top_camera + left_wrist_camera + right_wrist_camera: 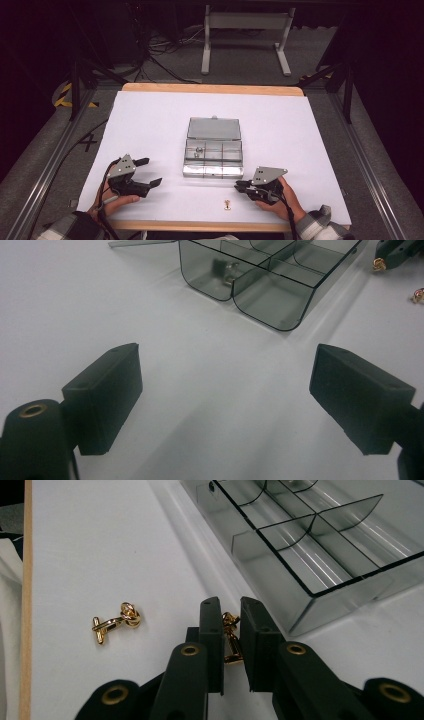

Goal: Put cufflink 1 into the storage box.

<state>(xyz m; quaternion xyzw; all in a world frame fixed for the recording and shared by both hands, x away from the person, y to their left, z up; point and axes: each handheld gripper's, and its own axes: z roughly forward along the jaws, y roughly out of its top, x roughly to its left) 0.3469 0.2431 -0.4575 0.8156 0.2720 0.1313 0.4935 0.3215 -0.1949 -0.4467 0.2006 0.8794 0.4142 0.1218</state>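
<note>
White tabletop (150,120), lower right: gold cufflink (229,637) is being pinched thinly by right gripper (231,611), could easily be dropped.

Low rectangular compartment box of smoky clear plastic (320,555): glossy, smooth walls with bright streaks of reflection; its open lid (214,128) looks duller grey. Two small gold-coloured metal cufflinks, polished and shiny: one lying loose (116,621), one pinched between the jaws (230,637). Right gripper (231,630): matt black plastic jaws, smooth, with brass-coloured metal screw inserts. Left gripper (225,395): the same matt black blocks. White table cover (150,125): smooth, matt, paper-like. Table edge (210,89): pale wood, smooth. Sleeve (320,225): checked cloth.
</note>
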